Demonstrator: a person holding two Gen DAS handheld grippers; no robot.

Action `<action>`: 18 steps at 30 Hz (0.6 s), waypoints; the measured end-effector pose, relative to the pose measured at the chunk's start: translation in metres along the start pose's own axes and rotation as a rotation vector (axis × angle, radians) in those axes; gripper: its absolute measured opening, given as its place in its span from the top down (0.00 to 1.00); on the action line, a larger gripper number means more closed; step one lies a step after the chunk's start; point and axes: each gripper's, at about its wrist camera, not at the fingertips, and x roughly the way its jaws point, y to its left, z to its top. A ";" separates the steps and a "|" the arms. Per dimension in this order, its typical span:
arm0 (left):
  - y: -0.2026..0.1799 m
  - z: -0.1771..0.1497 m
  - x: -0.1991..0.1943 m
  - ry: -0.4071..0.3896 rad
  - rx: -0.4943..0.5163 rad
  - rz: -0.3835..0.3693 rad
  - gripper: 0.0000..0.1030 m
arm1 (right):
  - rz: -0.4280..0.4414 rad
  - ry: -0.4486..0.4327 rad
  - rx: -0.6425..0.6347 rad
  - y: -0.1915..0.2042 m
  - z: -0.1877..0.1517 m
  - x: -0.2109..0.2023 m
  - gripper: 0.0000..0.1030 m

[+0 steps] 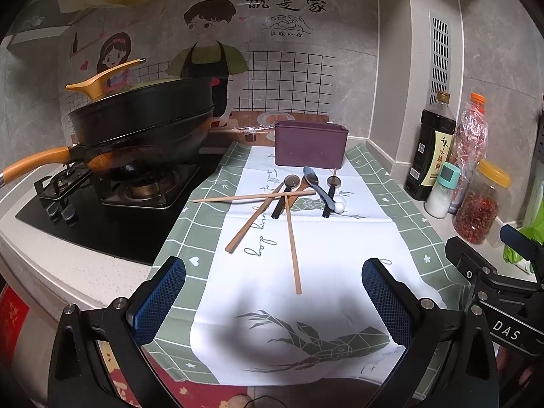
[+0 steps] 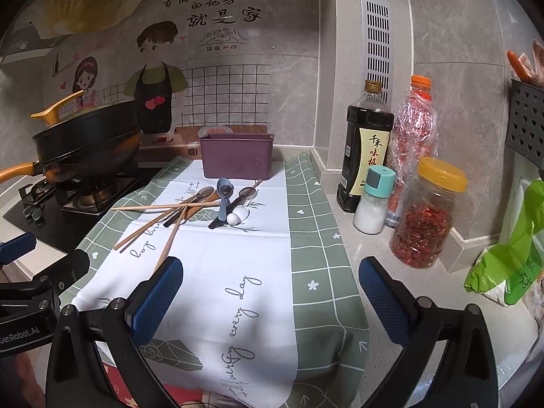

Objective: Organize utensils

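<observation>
left tool (image 1: 272, 302) and right tool (image 2: 270, 301) hovering spread, empty | chopsticks (image 1: 292, 238) lying centre-frame: light, stiff, slippery | judging mid-shaft pinching best

Both tongs, left (image 1: 273, 301) and right (image 2: 270, 297), have black frames with silver screws and blue textured pads (image 1: 159, 301).

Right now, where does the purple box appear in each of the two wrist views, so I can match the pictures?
Left wrist view: the purple box stands right of centre in the upper half, at the far end of the cloth, behind the utensils.
Right wrist view: the purple box stands left of centre, also at the far end of the cloth.
Shared landmark: the dark sauce bottle stands to its right in both.
</observation>
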 end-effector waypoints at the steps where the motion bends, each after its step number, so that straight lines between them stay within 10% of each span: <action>1: 0.000 0.000 0.000 -0.001 -0.002 0.000 0.00 | -0.003 0.001 -0.002 0.003 -0.001 0.001 0.00; 18: -0.001 0.001 0.001 0.006 -0.014 -0.002 0.00 | -0.003 0.002 -0.005 0.002 -0.001 0.001 0.00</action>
